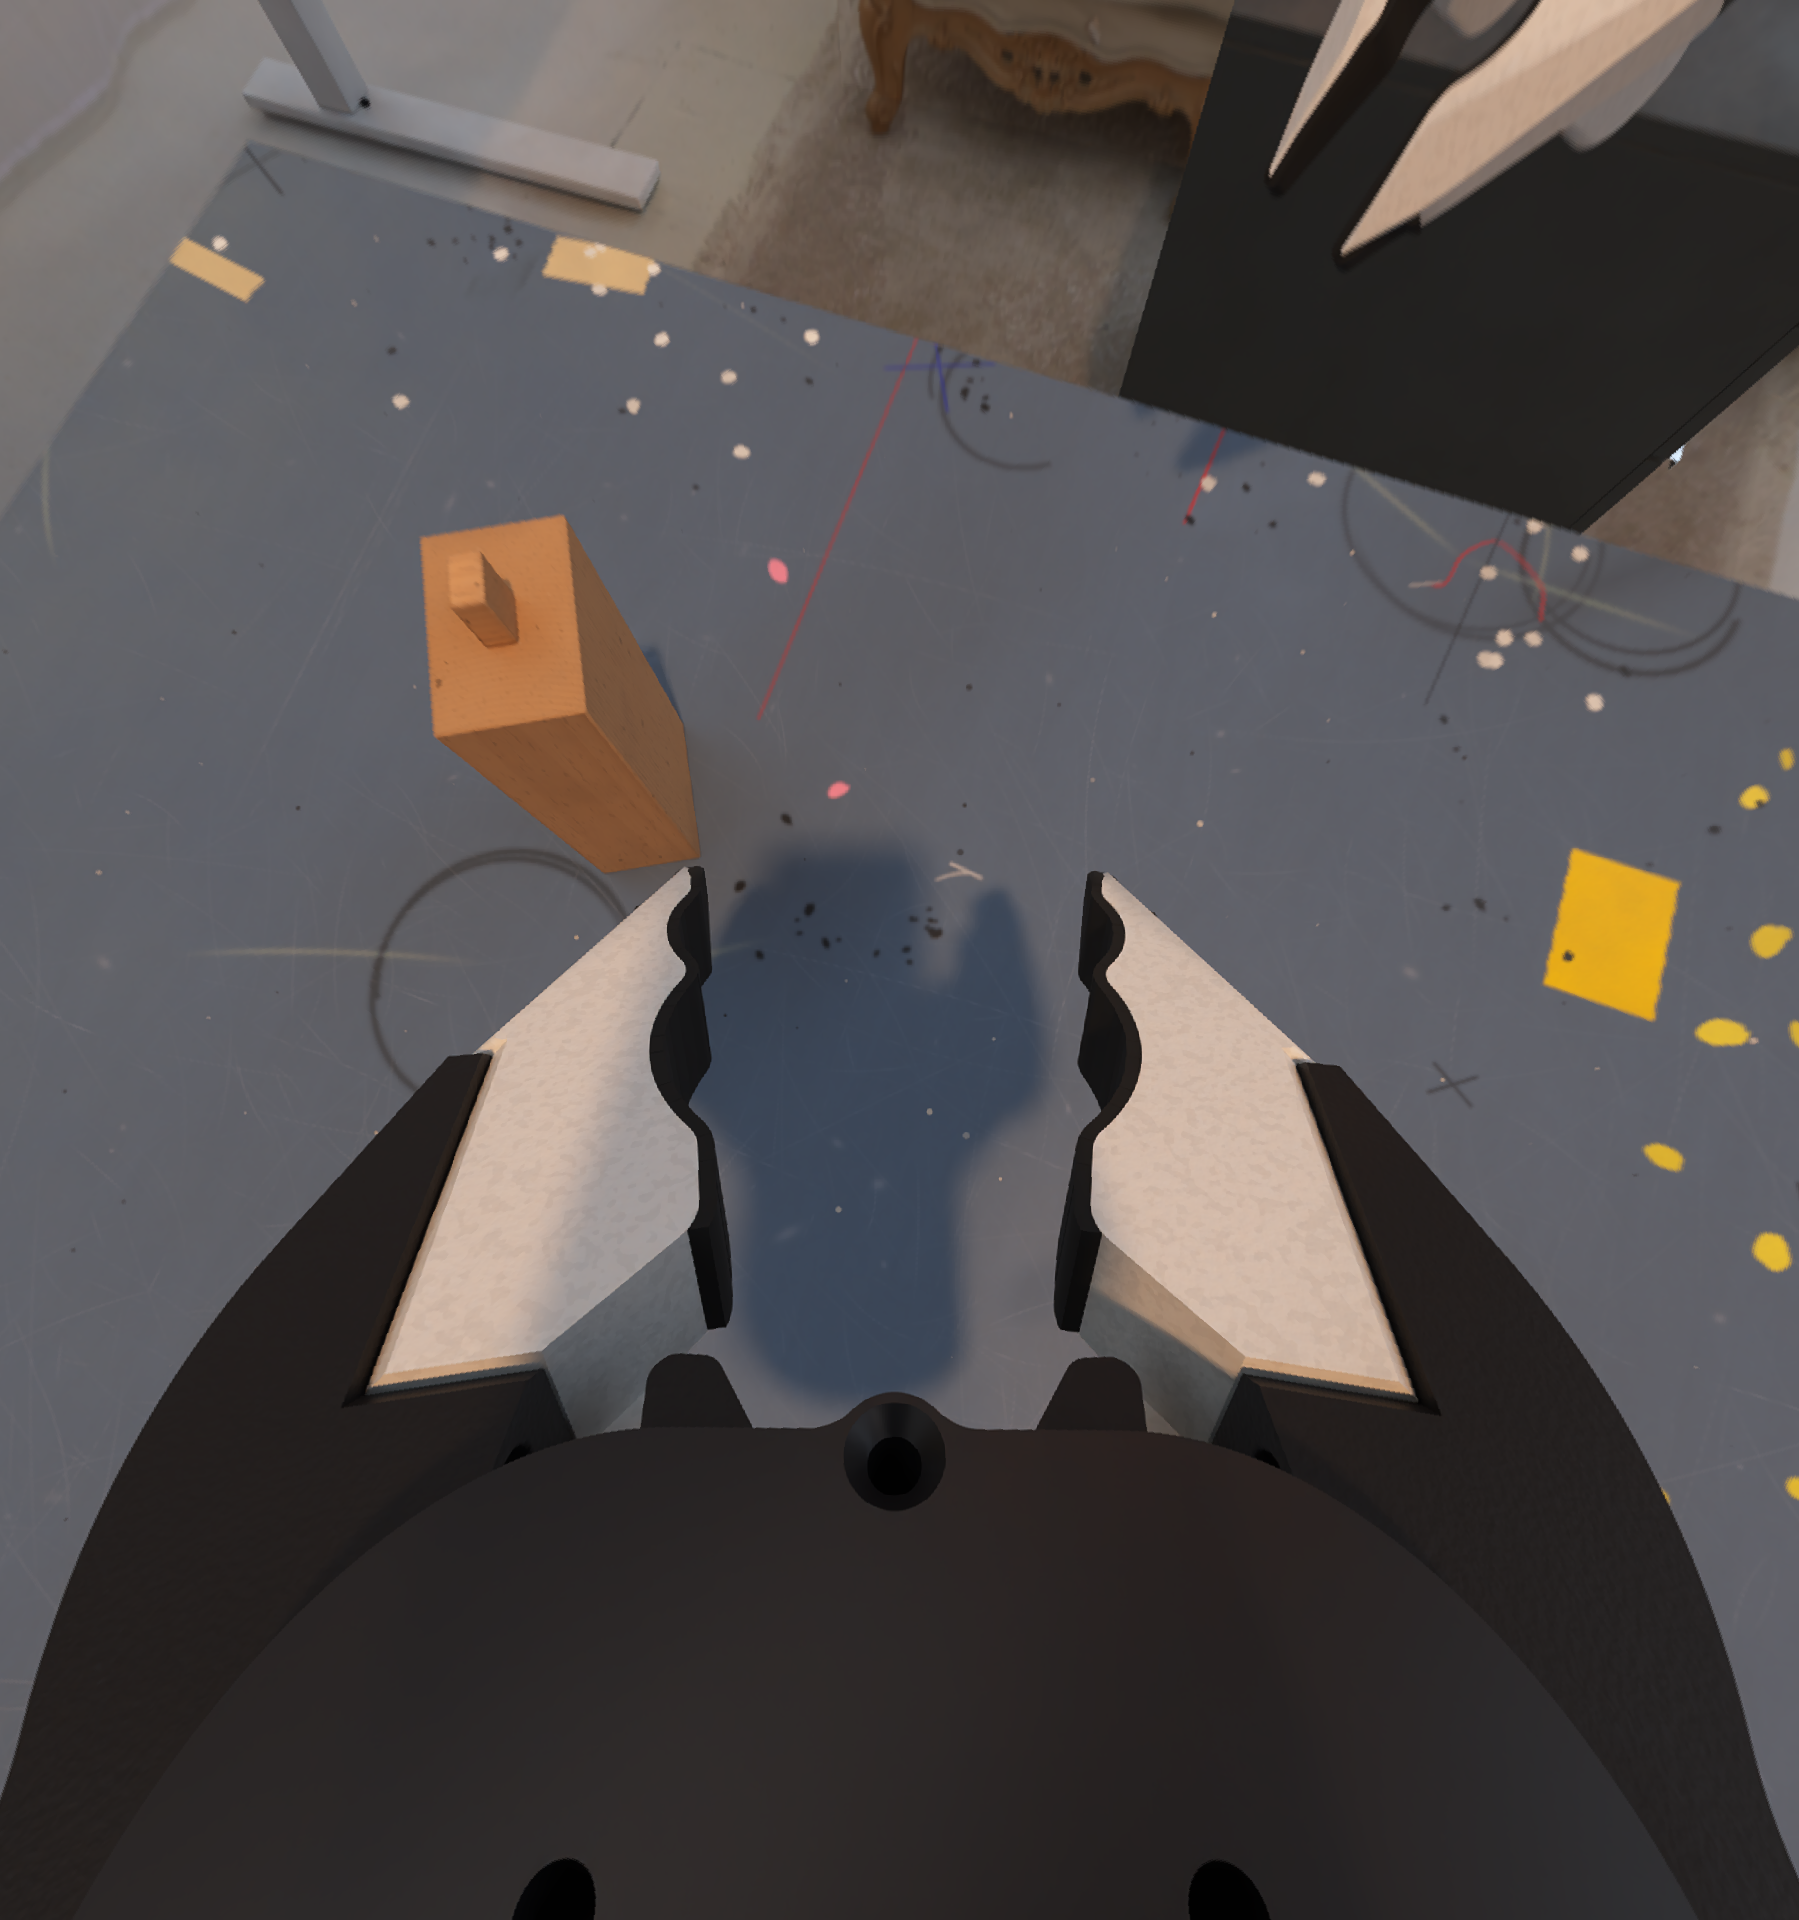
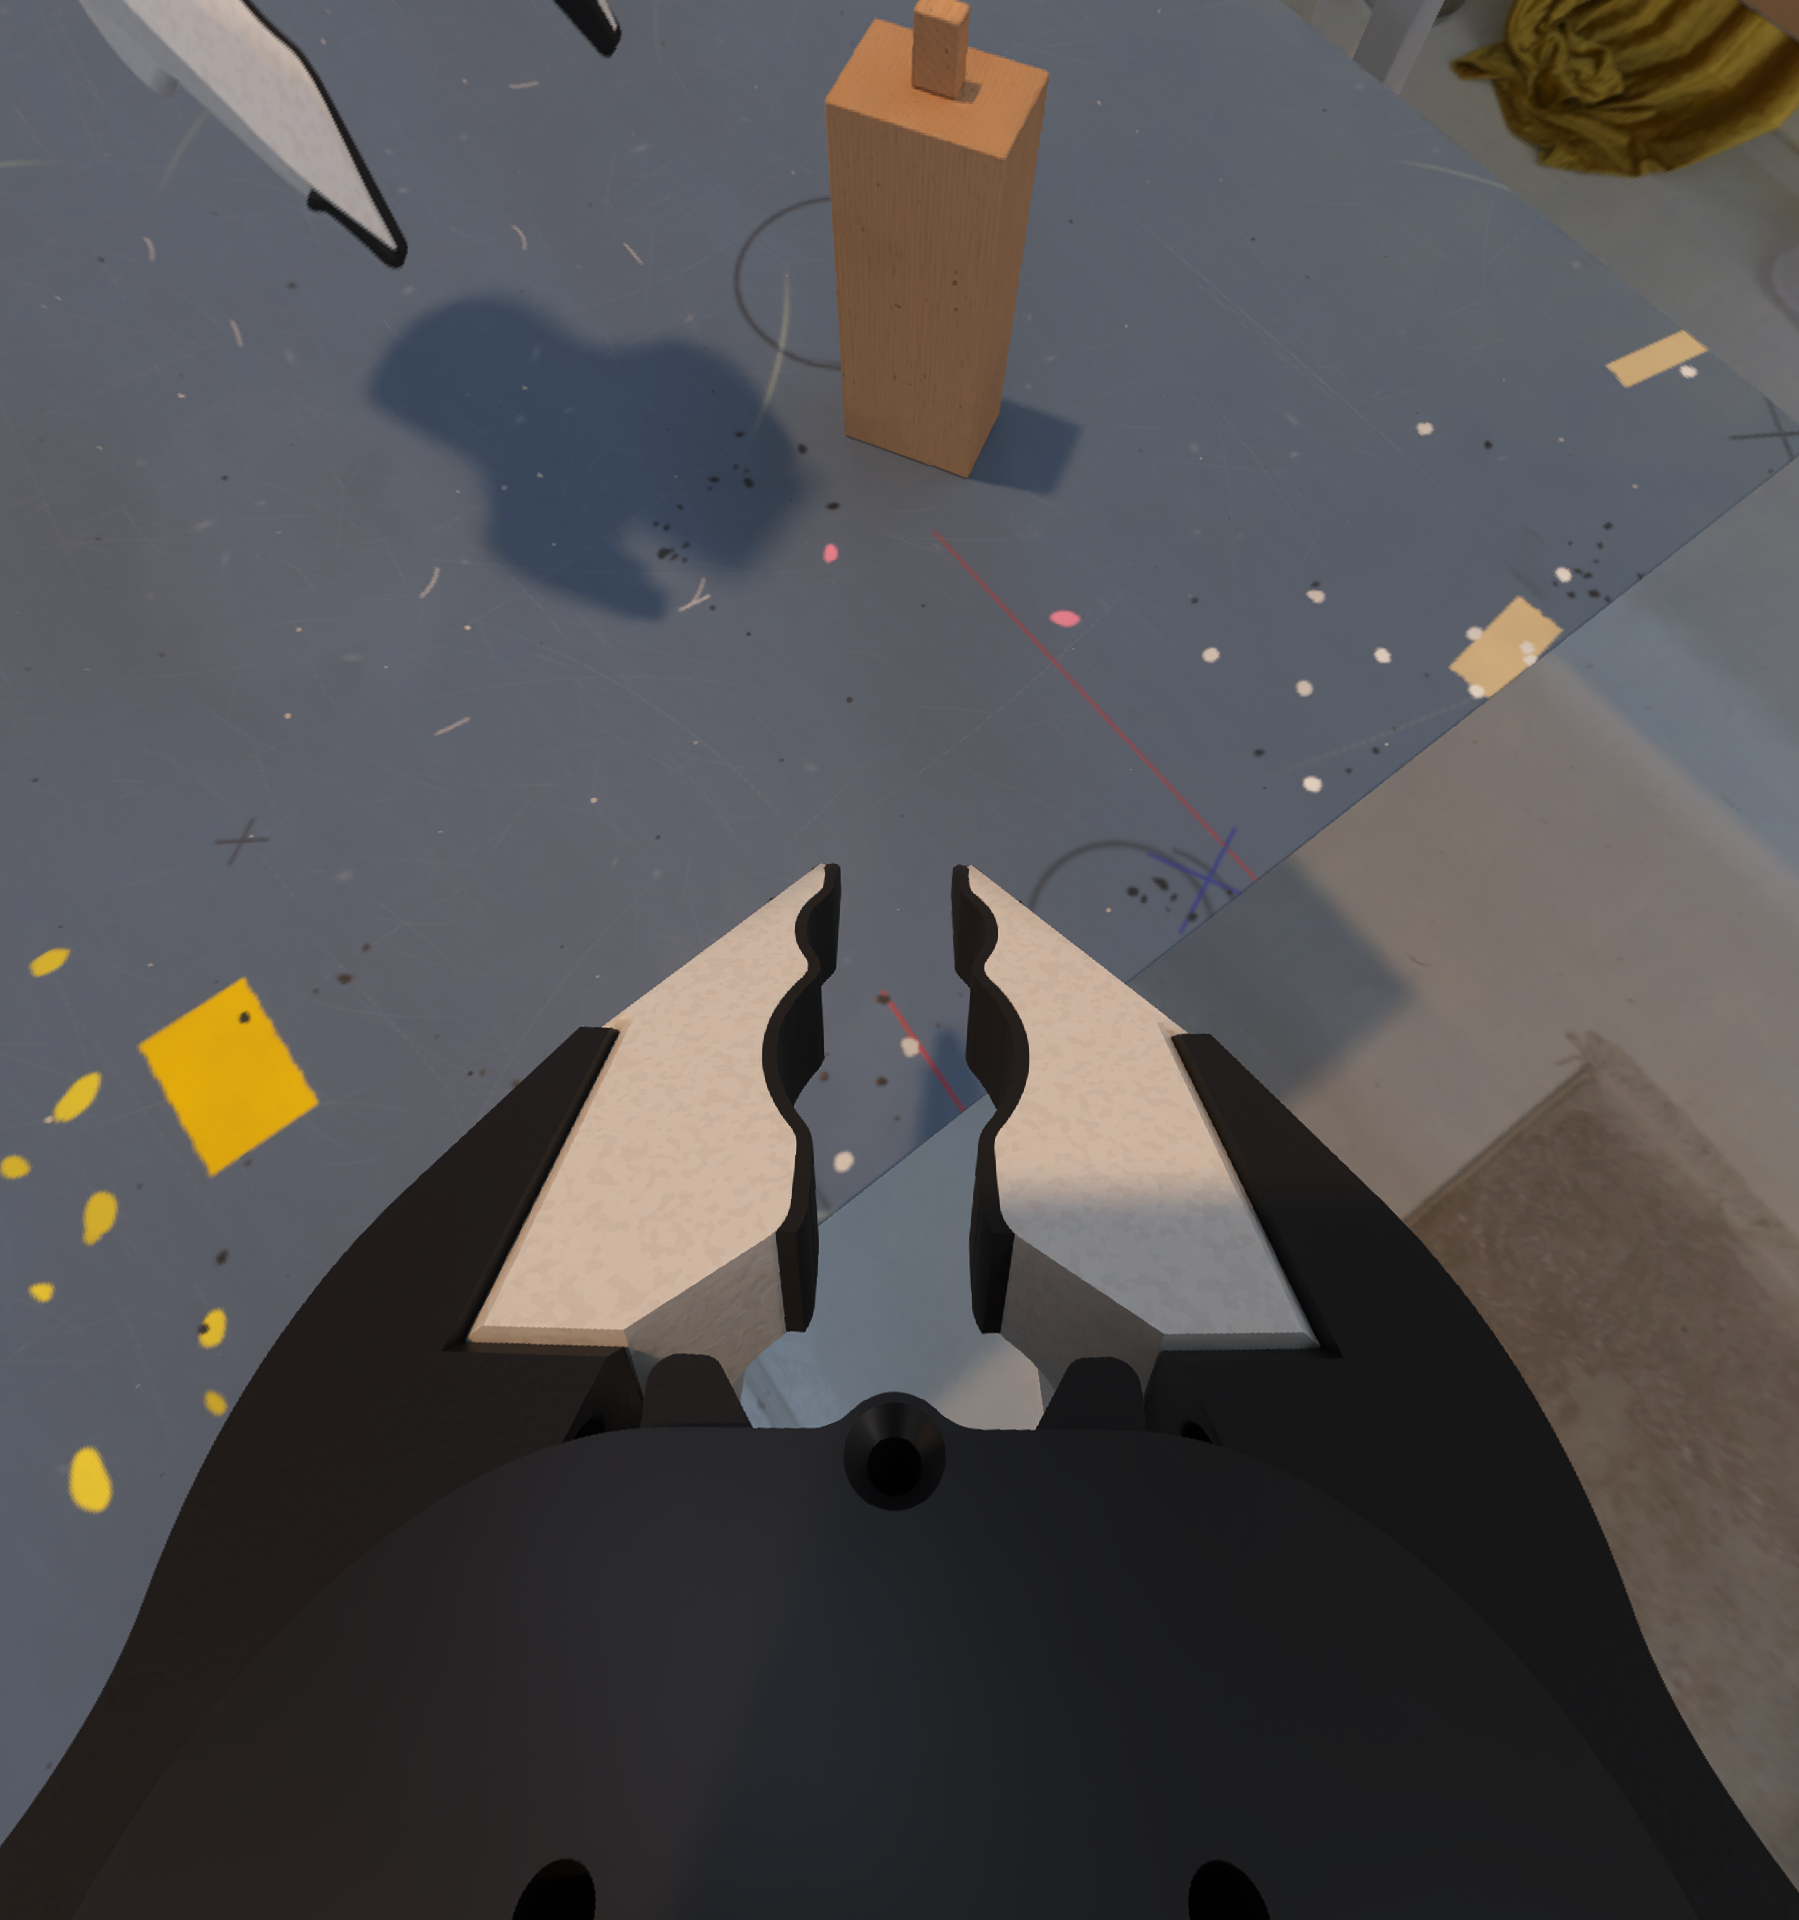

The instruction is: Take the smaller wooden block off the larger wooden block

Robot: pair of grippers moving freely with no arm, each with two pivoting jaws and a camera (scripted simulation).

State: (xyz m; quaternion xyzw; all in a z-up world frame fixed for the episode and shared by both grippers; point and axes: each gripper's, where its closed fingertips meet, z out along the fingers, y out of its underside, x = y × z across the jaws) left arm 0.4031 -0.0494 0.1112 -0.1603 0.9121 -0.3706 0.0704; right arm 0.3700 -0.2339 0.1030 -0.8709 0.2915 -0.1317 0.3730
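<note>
A tall larger wooden block (image 1: 562,707) stands upright on the grey table (image 1: 1082,727). A smaller wooden block (image 1: 481,598) sticks up from its top face. In the right wrist view the larger block (image 2: 926,281) stands far ahead with the smaller block (image 2: 941,47) on top. My left gripper (image 1: 893,883) is open and empty, above the table, with the larger block just ahead to its left. My right gripper (image 2: 895,878) is open by a narrow gap and empty, over the table's edge. It also shows far off in the left wrist view (image 1: 1331,208).
A yellow square patch (image 1: 1612,932) and paint spots mark the table. Tan tape strips (image 1: 599,262) lie near the far edge. Beyond the table are a white stand foot (image 1: 448,130), a carved wooden piece of furniture (image 1: 1030,62), a black cabinet (image 1: 1446,343) and an olive cloth (image 2: 1643,83).
</note>
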